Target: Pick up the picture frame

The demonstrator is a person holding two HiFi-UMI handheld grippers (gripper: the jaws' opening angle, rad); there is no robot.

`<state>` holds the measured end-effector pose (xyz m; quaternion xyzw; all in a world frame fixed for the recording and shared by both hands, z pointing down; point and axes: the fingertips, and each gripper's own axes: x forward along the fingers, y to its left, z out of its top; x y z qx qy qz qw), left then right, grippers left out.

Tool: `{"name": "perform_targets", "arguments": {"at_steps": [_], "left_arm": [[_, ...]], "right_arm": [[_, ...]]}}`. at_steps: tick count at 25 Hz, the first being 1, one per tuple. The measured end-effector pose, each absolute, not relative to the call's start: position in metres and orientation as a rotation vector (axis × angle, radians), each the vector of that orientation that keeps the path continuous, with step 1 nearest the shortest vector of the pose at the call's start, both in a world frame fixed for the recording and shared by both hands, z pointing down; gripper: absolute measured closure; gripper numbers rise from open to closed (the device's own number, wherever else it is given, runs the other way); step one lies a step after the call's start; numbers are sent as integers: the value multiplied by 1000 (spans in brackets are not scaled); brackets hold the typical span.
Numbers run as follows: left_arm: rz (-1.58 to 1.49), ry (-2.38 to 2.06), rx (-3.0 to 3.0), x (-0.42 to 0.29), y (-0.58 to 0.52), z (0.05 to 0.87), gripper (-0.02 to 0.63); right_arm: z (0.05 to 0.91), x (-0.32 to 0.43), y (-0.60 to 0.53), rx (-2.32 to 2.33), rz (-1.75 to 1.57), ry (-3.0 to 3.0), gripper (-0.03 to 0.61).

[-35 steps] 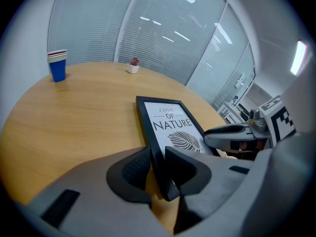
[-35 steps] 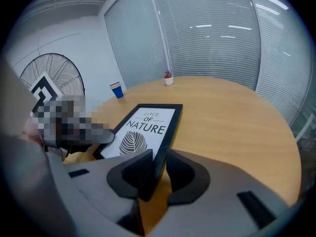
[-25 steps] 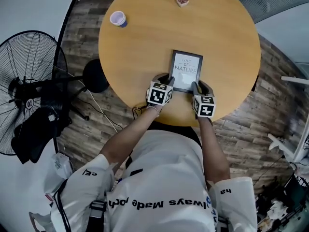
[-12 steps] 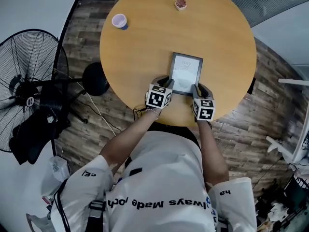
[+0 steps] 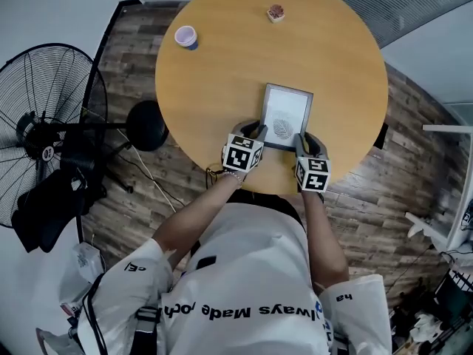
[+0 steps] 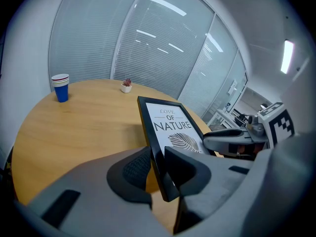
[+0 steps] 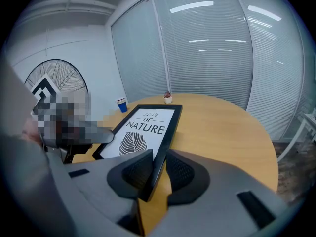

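The black picture frame (image 5: 287, 113) with a leaf print hangs tilted just above the round wooden table (image 5: 222, 72), held by its two near corners. My left gripper (image 5: 256, 130) is shut on the near left corner. Its jaws have just been closing a little, with the frame's edge (image 6: 157, 147) between the pads. My right gripper (image 5: 304, 139) is shut on the near right corner. In the right gripper view the frame (image 7: 143, 127) runs away from the right gripper (image 7: 157, 169) toward the far side. In the left gripper view the left gripper (image 6: 158, 164) pinches the thin black edge.
A stack of blue paper cups (image 5: 185, 36) stands at the table's far left, a small potted plant (image 5: 276, 12) at its far edge. A black floor fan (image 5: 44, 135) stands left of the table. Glass walls with blinds (image 7: 207, 43) lie beyond.
Both grippers have risen with the frame. Its near edge has come up off the table, and glare now washes out the print's upper part.
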<state>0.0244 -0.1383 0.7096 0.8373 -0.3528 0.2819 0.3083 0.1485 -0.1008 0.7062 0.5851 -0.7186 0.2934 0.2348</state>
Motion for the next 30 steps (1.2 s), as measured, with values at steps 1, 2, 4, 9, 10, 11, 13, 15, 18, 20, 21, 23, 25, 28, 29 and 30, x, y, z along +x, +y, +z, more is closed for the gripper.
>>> {"name": "perform_targets", "arguments": {"at_steps": [1,2,4,9,10,11,13,15,18,20,21,23,25,28,29,30], "left_arm": [[738,-934,2218,25,-138,706,511],[732,-936,2222,25,-137,703,511],[721,-939,2232,26,-136,697,511],[699,-949,2260,27,-135,681,511],[695,-953,2266,27,-135,678,512],[694,-958,2275,27,-135,674,512],[695,-965,2293,27,-135,668,512],[693,-968,2303,27,-135,664,512],[683,-972,2307,26,-134,657,512],[678,-975,2310,27,-134,654,512],[676,-975,2311,28,-135,652,512],[672,-974,2312,28,-135,649,512],[669,-976,2314,27,-133,646,512],[661,-983,2322,27,-133,640,512],[657,-985,2325,27,-133,637,512],[654,-987,2327,28,-134,635,512]], "right_arm": [[703,149,-100,1613,802,-1974,479],[700,149,-99,1620,799,-1976,479],[694,150,-98,1631,788,-1979,479],[679,151,-95,1654,760,-1991,479],[676,151,-95,1658,757,-1993,479],[673,151,-95,1662,755,-1996,479],[669,151,-95,1669,751,-2000,479],[663,151,-95,1673,740,-2004,479],[656,150,-95,1674,724,-2013,479],[653,151,-97,1675,719,-2017,479],[651,152,-97,1675,717,-2018,479],[648,153,-97,1676,713,-2020,479],[644,152,-96,1677,705,-2024,479],[637,151,-95,1681,691,-2033,479],[635,152,-95,1683,686,-2035,479],[633,152,-96,1684,681,-2038,479]]}}
